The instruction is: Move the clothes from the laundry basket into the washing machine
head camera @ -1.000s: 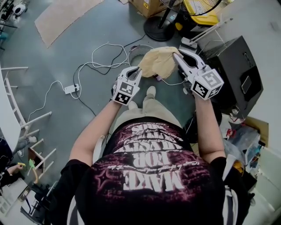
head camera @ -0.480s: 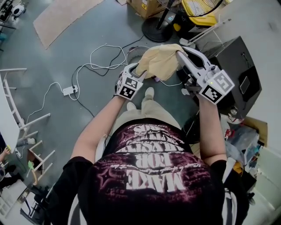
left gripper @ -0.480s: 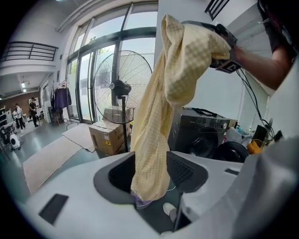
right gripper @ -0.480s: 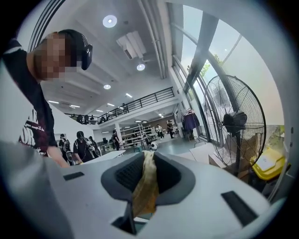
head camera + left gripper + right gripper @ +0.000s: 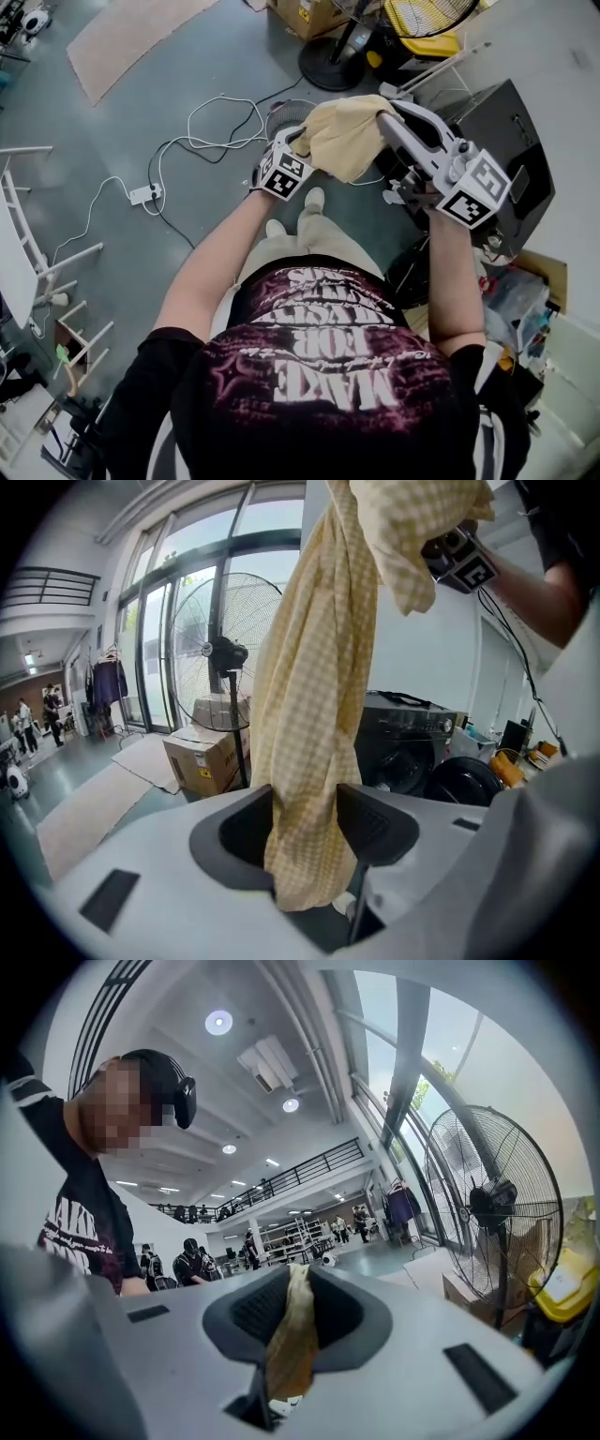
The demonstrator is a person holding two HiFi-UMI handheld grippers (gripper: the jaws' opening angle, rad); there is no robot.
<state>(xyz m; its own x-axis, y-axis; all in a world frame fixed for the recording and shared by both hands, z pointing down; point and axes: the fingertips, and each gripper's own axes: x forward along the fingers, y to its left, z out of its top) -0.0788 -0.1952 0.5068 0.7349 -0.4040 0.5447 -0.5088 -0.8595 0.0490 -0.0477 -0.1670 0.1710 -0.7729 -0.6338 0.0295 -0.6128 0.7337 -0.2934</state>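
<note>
Setting: Grey workshop floor (image 5: pixel 122 112) with a power strip (image 5: pixel 143 194) lying on it. A standing fan (image 5: pixel 225 658) and a cardboard box (image 5: pixel 202 757) are behind. A black washing machine (image 5: pixel 403 752) stands to the person's right.
Item location: One cloth (image 5: pixel 342 131) is held up in front of the person, clear of the floor and short of the washing machine.
Item appearance: Pale yellow with a fine check, thin and limp. It is bunched at the top and twisted into a long hanging tail below.
Right hand-held gripper (image 5: pixel 295 1288): Pressed together on a gathered edge of the cloth, bearing its weight.
Left hand-held gripper (image 5: pixel 305 808): The jaws have just been opening and now stand spread. The tail hangs between them unclamped.
Step in hand: Judged to be the carry to the machine, with the left side letting go.
Next move: By my reading, the left hand-held gripper must draw clear of the tail. The right must then swing the cloth to the drum opening, keeping the tail from trailing or snagging.
Door: Appears swung open, but this is not certain.
</note>
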